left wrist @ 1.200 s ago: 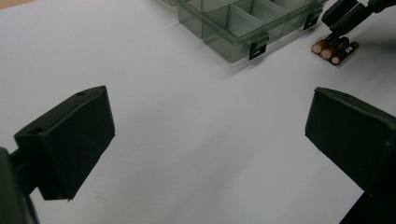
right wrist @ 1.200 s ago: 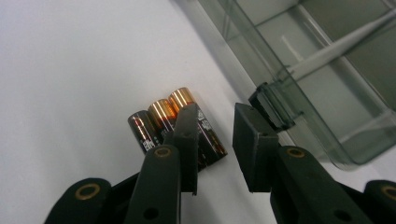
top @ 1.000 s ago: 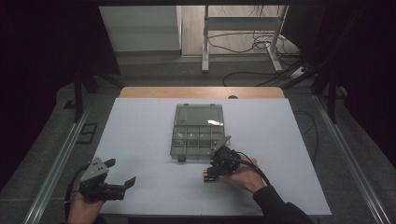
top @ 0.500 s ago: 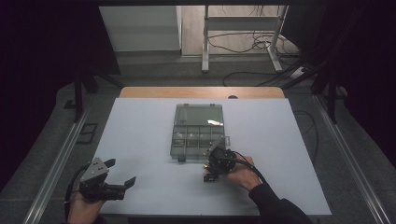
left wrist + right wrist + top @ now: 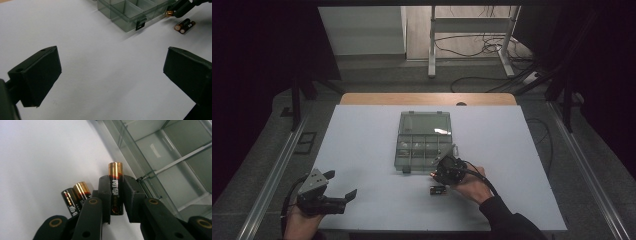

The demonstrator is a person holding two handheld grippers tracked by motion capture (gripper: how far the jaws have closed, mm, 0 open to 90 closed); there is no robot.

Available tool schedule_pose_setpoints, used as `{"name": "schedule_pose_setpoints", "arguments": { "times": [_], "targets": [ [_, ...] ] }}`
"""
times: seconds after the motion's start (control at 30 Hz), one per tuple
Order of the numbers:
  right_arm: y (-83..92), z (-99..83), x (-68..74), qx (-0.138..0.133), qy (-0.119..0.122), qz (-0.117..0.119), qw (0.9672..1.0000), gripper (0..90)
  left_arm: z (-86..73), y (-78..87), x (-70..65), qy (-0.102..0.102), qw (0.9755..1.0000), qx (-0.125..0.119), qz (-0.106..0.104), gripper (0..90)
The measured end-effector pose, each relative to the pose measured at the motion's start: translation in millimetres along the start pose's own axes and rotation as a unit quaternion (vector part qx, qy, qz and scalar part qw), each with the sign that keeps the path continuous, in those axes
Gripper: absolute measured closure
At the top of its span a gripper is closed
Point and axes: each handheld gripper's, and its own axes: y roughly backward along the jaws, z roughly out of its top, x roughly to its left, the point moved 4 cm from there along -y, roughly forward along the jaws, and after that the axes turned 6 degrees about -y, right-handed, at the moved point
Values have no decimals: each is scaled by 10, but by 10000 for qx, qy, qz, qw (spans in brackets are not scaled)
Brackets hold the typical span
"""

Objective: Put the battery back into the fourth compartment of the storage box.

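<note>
Batteries are what the work turns on here, and the clear compartment box [image 5: 423,141] in the middle of the white table [image 5: 362,145] serves as the landmark for all of it. The right gripper [image 5: 446,168] sits just at the near right corner of that box, carried by the person's right hand [image 5: 472,186]. Its jaws have just been closing and now stand narrow, clamped on one battery [image 5: 115,187] that rises between the pads with its gold end pointing out past the tips, close beside the box's transparent wall. From the left gripper view the same gold tip shows just off the box's front edge, near the latch [image 5: 141,24].

Two more batteries [image 5: 438,190] lie side by side on the table, a little nearer the person than the box's front right corner and just beside the right gripper; in the right gripper view they rest flat, to the left of the held one.

The left gripper [image 5: 332,192] is well away from the box, off toward the near left corner of the table. Its jaws stand wide apart with only bare table between them.
</note>
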Motion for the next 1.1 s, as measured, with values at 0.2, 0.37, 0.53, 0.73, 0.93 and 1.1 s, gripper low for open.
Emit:
{"name": "schedule_pose_setpoints", "arguments": {
  "times": [0.2, 0.37, 0.53, 0.73, 0.93, 1.1],
  "targets": [
    [55, -2, 27, -67, -16, 36, 10000, 764, -5, -5, 2, 7, 10000, 22, -5, 17],
    [114, -4, 32, -163, -56, 47, 9998, 764, -5, -5, 2, 4, 10000, 20, -3, 17],
    [168, -1, 33, -244, -138, 83, 9996, 764, -5, -6, 2, 7, 10000, 22, -8, 17],
    [241, -2, 29, -331, -274, 99, 9990, 764, -9, -10, 3, 4, 10000, 47, -17, 17],
    [309, -4, 8, -446, -358, 123, 9983, 764, -9, -11, 0, 1, 10000, 51, -24, 18],
    [371, -2, -1, -559, -425, 145, 9974, 764, -12, -15, -1, -4, 10000, 76, -25, 18]
  ]
}}
